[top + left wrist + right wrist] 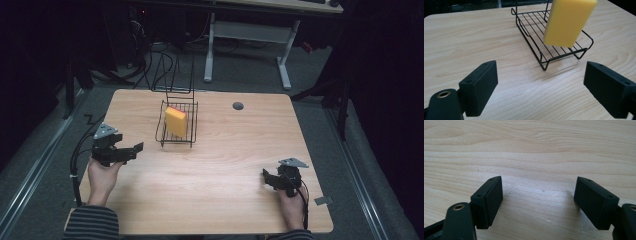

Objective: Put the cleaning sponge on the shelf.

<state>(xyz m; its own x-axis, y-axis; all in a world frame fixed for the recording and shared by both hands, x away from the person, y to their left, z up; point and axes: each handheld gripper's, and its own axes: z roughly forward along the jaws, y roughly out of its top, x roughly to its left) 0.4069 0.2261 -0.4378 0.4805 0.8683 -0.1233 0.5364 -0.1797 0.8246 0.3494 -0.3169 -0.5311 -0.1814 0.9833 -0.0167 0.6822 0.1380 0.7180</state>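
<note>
Sponge [569, 22] upright in wire rack [534, 37] — both hand-held grippers, left [541, 87] & right [539, 202], released.

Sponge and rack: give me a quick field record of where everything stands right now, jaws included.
sponge: yellow sponge stands tilted on edge in the rack, leaning on its raised back
rack: black wire rack on the table, far centre-left
left gripper: left gripper aimed at the rack, short of it, jaws open, nothing between them
right gripper: right gripper low over bare wood near the right front, jaws open, nothing between them
table: wooden table
</note>
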